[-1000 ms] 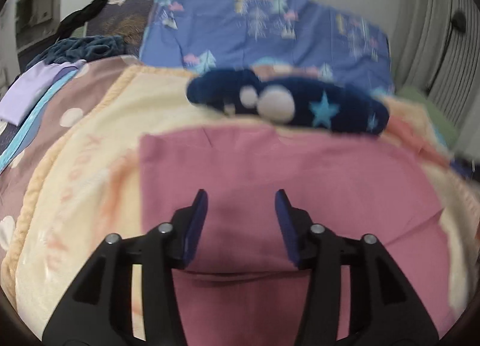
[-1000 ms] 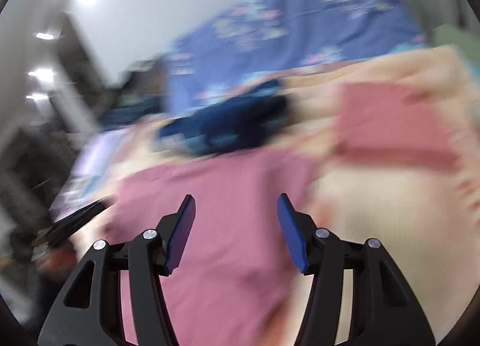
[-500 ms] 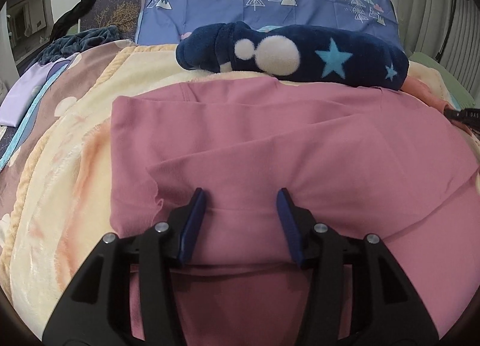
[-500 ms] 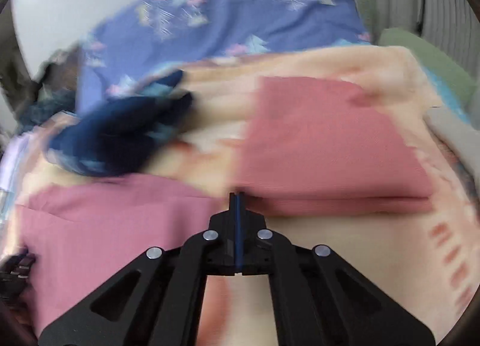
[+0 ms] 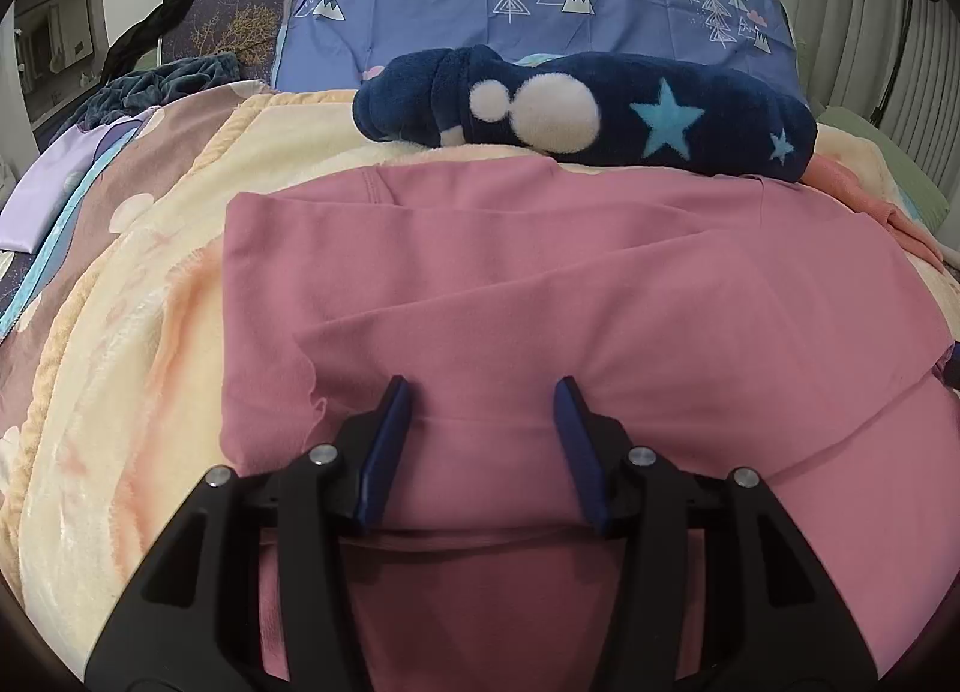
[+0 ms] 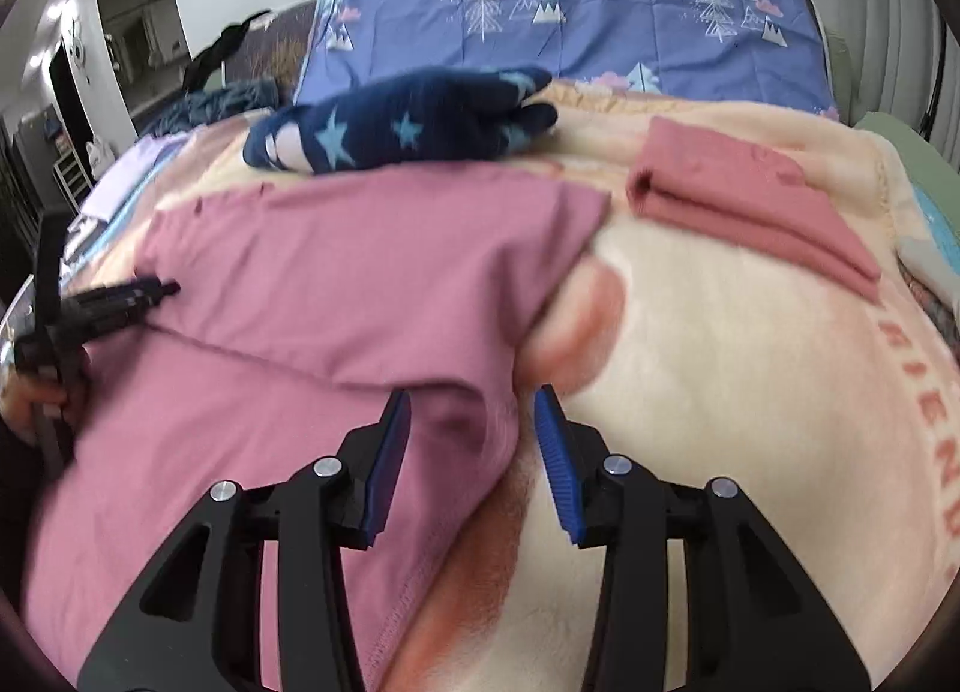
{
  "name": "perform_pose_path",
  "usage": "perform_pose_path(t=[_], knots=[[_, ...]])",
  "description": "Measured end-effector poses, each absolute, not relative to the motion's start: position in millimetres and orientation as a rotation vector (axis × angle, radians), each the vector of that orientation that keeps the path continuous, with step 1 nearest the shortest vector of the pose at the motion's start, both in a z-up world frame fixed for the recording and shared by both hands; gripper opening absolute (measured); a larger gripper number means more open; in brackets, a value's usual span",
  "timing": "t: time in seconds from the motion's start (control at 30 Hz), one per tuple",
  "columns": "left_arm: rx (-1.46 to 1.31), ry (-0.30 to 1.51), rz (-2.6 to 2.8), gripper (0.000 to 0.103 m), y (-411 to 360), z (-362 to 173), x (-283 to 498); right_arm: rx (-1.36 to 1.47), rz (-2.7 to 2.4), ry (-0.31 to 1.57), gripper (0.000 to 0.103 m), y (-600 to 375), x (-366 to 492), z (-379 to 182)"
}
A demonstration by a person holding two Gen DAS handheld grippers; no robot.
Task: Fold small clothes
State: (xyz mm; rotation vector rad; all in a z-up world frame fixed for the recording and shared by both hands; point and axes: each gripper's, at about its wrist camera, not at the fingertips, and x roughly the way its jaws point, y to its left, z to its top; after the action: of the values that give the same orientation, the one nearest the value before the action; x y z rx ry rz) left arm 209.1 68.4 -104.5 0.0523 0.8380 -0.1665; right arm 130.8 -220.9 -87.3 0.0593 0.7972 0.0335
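Note:
A pink garment (image 5: pixel 540 284) lies spread on the cream blanket (image 5: pixel 150 332), with a fold running across it; it also shows in the right wrist view (image 6: pixel 336 284). My left gripper (image 5: pixel 480 428) is open, low over the garment's near part, with cloth between the fingers. My right gripper (image 6: pixel 471 440) is open at the garment's right edge, straddling that edge. The left gripper (image 6: pixel 120 296) shows at the left of the right wrist view.
A navy fleece garment with stars (image 5: pixel 600 110) lies behind the pink one. A folded salmon-pink garment (image 6: pixel 738 200) sits at the right on the blanket. A blue tree-print pillow (image 5: pixel 540 8) stands at the back. Darker clothes (image 5: pixel 156 86) lie at the far left.
The left gripper moved closer over the pink garment and stayed open. The right gripper was shut half a second ago and is now open at the garment's right edge.

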Motion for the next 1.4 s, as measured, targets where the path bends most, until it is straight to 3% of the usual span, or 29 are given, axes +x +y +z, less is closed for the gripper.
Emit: perform_pose_path(t=[0.07, 0.27, 0.43, 0.5, 0.63, 0.73, 0.77, 0.8, 0.83, 0.97, 1.0, 1.27, 1.4], knots=[[0.05, 0.838, -0.167, 0.051, 68.7, -104.5, 209.0, 0.043, -0.037, 0.813, 0.002, -221.8, 140.8, -91.1], [0.041, 0.834, -0.171, 0.051, 69.5, -104.1, 208.7, 0.157, -0.178, 0.854, 0.003, -230.3, 132.8, -99.1], [0.04, 0.833, -0.171, 0.051, 69.0, -104.1, 208.7, 0.174, -0.072, 0.863, 0.014, -226.8, 124.8, -87.3], [0.041, 0.833, -0.17, 0.051, 69.0, -104.0, 208.7, 0.298, 0.004, 0.84, 0.03, -240.7, 127.9, -75.7], [0.04, 0.833, -0.171, 0.051, 69.1, -104.1, 208.7, 0.408, -0.013, 0.774, 0.038, -264.4, 160.3, -56.4], [0.037, 0.832, -0.172, 0.051, 69.4, -104.1, 208.8, 0.447, -0.04, 0.815, 0.05, -272.1, 204.1, -64.7], [0.033, 0.832, -0.174, 0.051, 69.6, -104.1, 209.0, 0.481, -0.025, 0.843, 0.05, -273.1, 219.7, -74.6], [0.029, 0.832, -0.176, 0.051, 70.5, -104.1, 209.2, 0.491, -0.015, 0.863, 0.019, -271.2, 228.5, -82.5], [0.023, 0.831, -0.179, 0.051, 71.2, -104.1, 209.2, 0.449, -0.021, 0.881, 0.006, -264.5, 235.7, -90.5], [0.006, 0.83, -0.188, 0.051, 73.4, -104.3, 209.5, 0.216, -0.165, 0.795, 0.006, -245.7, 230.4, -83.2], [0.004, 0.829, -0.188, 0.051, 73.7, -104.4, 209.3, 0.139, -0.241, 0.781, 0.01, -244.0, 232.6, -84.4], [0.001, 0.826, -0.189, 0.051, 74.0, -104.4, 208.5, 0.16, -0.163, 0.697, 0.018, -234.5, 191.8, -56.8], [-0.001, 0.826, -0.19, 0.051, 73.7, -104.3, 208.3, 0.115, -0.047, 0.848, 0.018, -219.0, 177.6, -86.6]])
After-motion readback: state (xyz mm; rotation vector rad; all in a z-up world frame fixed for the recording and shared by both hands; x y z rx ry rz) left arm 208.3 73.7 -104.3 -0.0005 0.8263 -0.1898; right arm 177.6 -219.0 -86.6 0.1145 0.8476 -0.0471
